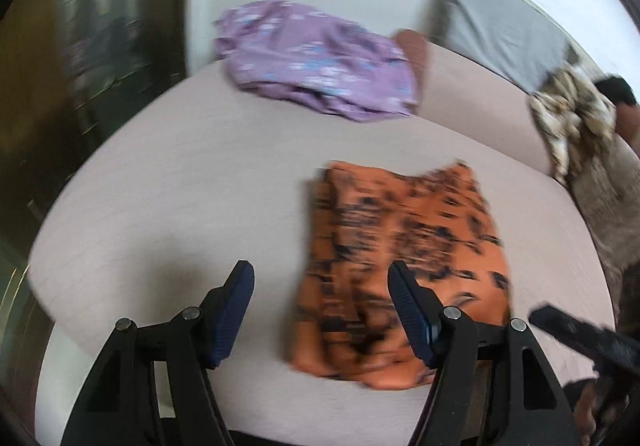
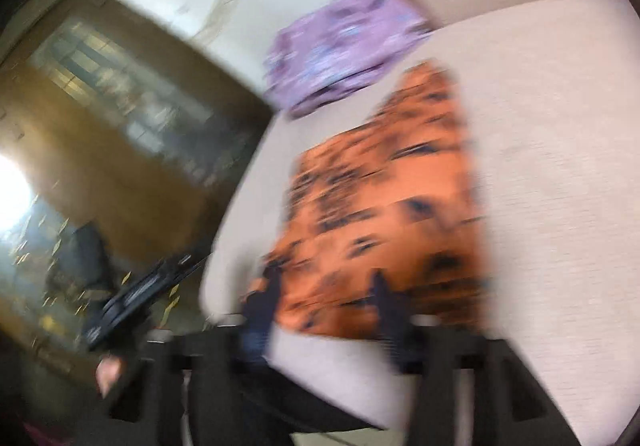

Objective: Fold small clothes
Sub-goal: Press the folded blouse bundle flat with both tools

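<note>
An orange garment with dark blotches (image 1: 404, 266) lies folded flat on the pale pink cushion (image 1: 180, 197). My left gripper (image 1: 320, 278) is open and empty, hovering over the garment's near left edge. The other gripper (image 1: 580, 342) shows at the lower right of the left wrist view. In the blurred right wrist view the orange garment (image 2: 384, 205) lies ahead, and my right gripper (image 2: 326, 286) is open over its near edge, holding nothing. The left gripper (image 2: 136, 298) shows at the lower left there.
A purple flowered cloth (image 1: 316, 57) lies bunched at the cushion's far edge, also in the right wrist view (image 2: 340, 45). A brown-and-cream patterned cloth (image 1: 572, 117) sits at the right. A grey pillow (image 1: 500, 17) leans behind. A dark wooden cabinet (image 1: 80, 45) stands left.
</note>
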A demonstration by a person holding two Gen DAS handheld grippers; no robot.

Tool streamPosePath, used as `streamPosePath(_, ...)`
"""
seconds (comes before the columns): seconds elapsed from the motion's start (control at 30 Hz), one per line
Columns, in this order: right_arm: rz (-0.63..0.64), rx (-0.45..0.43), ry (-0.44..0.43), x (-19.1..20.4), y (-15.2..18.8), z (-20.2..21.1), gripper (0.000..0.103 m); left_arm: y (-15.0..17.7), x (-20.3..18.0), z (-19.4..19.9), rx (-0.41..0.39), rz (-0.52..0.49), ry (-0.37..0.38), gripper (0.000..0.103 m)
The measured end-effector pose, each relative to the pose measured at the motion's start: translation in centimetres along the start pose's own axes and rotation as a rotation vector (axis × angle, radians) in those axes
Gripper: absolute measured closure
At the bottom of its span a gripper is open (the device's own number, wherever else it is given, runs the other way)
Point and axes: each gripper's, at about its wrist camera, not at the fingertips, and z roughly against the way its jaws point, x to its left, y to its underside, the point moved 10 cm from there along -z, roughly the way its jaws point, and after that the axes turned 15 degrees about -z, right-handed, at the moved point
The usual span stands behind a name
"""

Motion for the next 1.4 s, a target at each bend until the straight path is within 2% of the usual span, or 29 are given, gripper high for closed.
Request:
streamPosePath(0.07, -0.036, -0.063, 0.047, -1.9, -1.7, 0.6, 0.069, -0.1, -2.8, -0.9, 0.004, -0.039, 0.028, 0.033)
streamPosePath(0.13, -0.050, -0.078, 0.067, -2.5, -2.1, 0.1, 0.070, 0.4, -4.0, -2.0, 0.017, -0.085, -0.004, 0.033)
streamPosePath(0.17, -0.052, -0.072, 0.080, -2.8, -2.4, -0.5, 0.070, 0.9, -4.1, -2.8, 0.034, -0.118, -0.056, 0.033)
streamPosePath(0.23, -0.053, -0.011, 0.115, -4.3, -1.1, -2.4, 0.071, 2.6, -2.9, -5.3, 0.102, -0.180, -0.188, 0.033)
streamPosePath(0.3, -0.047, 0.012, 0.153, -5.1, 0.5, -4.2, 0.071, 4.4, -1.1, -7.4, 0.176, -0.187, -0.231, 0.026)
streamPosePath(0.33, -0.032, 0.006, 0.155, -5.0, 1.0, -4.5, 0.071, 4.7, -0.4, -8.0, 0.163, -0.148, -0.198, 0.023)
streamPosePath(0.37, -0.023, 0.008, 0.158, -4.9, 1.2, -4.6, 0.071, 4.7, 0.1, -8.0, 0.151, -0.130, -0.192, 0.014)
streamPosePath(0.4, -0.015, 0.011, 0.170, -4.8, 1.2, -4.6, 0.071, 4.6, 0.3, -8.0, 0.152, -0.140, -0.194, 0.013)
streamPosePath(0.5, -0.039, 0.037, 0.165, -4.8, 1.2, -5.2, 0.070, 3.7, -0.1, -8.1, 0.136, -0.226, -0.215, 0.013)
streamPosePath(0.67, -0.050, 0.084, 0.171, -5.2, 1.5, -5.5, 0.070, 2.7, 0.6, -7.7, 0.161, -0.128, -0.110, 0.014)
streamPosePath(0.73, -0.041, 0.105, 0.186, -5.1, 1.1, -4.8, 0.071, 1.7, 0.8, -7.2, 0.159, -0.126, -0.116, 0.014)
streamPosePath(0.8, -0.007, 0.062, 0.192, -4.2, -0.1, -3.6, 0.071, 0.3, 1.2, -6.1, 0.135, -0.148, -0.163, 0.014)
streamPosePath(0.9, 0.076, -0.089, 0.164, -0.8, -4.0, -1.1, 0.071, -2.4, 1.8, -5.0, 0.082, -0.178, -0.233, 0.014)
streamPosePath(1.0, 0.098, -0.154, 0.136, 2.2, -7.5, -0.3, 0.071, -4.2, 1.7, -5.6, 0.071, -0.162, -0.216, 0.014)
streamPosePath(1.07, 0.090, -0.168, 0.129, 3.1, -9.0, -1.1, 0.071, -4.4, 1.6, -6.5, 0.084, -0.155, -0.206, 0.014)
streamPosePath(1.17, 0.044, -0.141, 0.130, 2.6, -9.7, -3.6, 0.071, -3.1, 0.7, -8.8, 0.140, -0.146, -0.168, 0.014)
streamPosePath(1.27, -0.014, -0.085, 0.149, 0.8, -9.1, -7.0, 0.071, -1.5, 0.1, -10.6, 0.194, -0.161, -0.151, 0.014)
streamPosePath(1.4, -0.067, -0.028, 0.167, -2.0, -8.0, -10.0, 0.072, -0.8, 0.0, -11.7, 0.205, -0.169, -0.155, 0.013)
